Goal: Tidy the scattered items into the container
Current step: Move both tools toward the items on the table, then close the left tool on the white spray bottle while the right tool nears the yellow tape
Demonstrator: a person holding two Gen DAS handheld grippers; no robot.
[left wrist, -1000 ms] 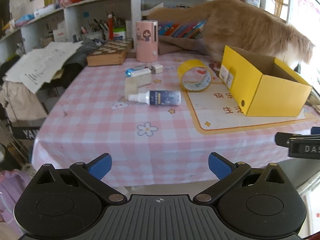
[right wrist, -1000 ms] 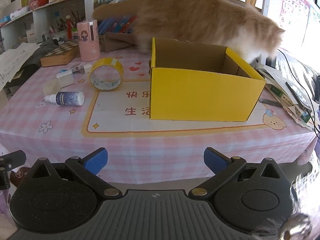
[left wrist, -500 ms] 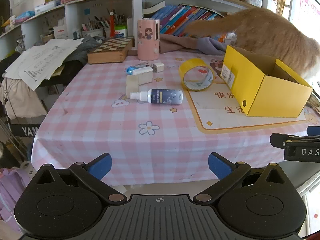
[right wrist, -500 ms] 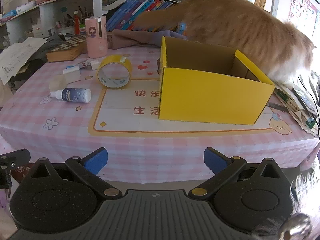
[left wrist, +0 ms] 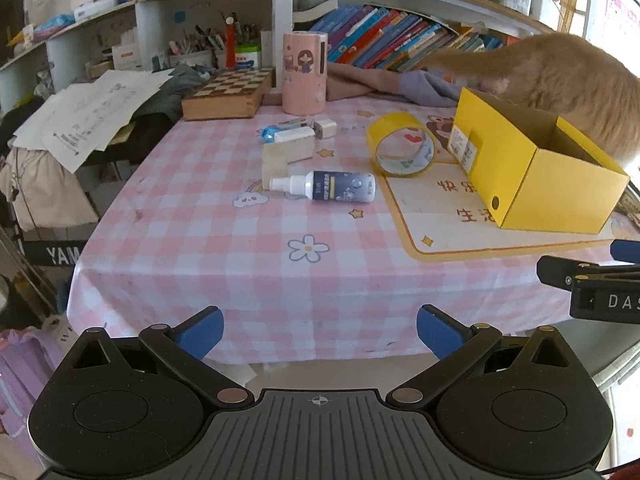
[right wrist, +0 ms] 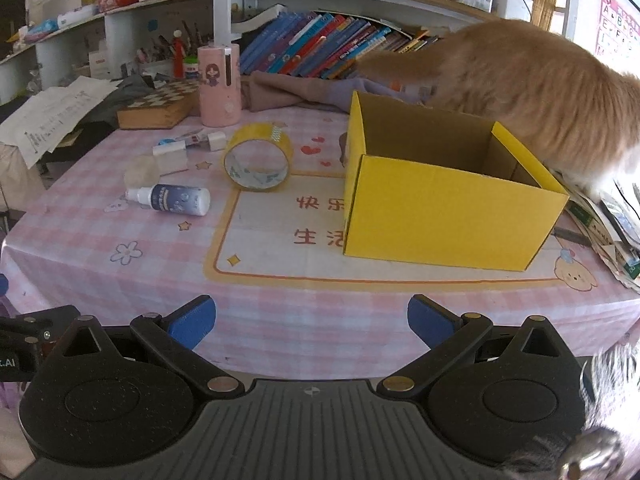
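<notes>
**Both claws wide and empty short of the table**

The left gripper (left wrist: 320, 330) gaped wide, holding nothing; the spray bottle (left wrist: 326, 186) lay ahead of it, the tape roll (left wrist: 404, 149) ahead to its right. The right gripper (right wrist: 311, 322) was spread equally wide and empty, the yellow box (right wrist: 448, 210) ahead, slightly right, a ginger cat (right wrist: 532, 88) behind it.

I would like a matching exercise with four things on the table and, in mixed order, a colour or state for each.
Things:
1. spray bottle
2. tape roll
3. box
4. cat

States:
A. open on top, nothing seen inside
B. standing on its edge
C. lying on its side
D. orange fur, behind the box

Pairs: 1-C, 2-B, 3-A, 4-D
</notes>
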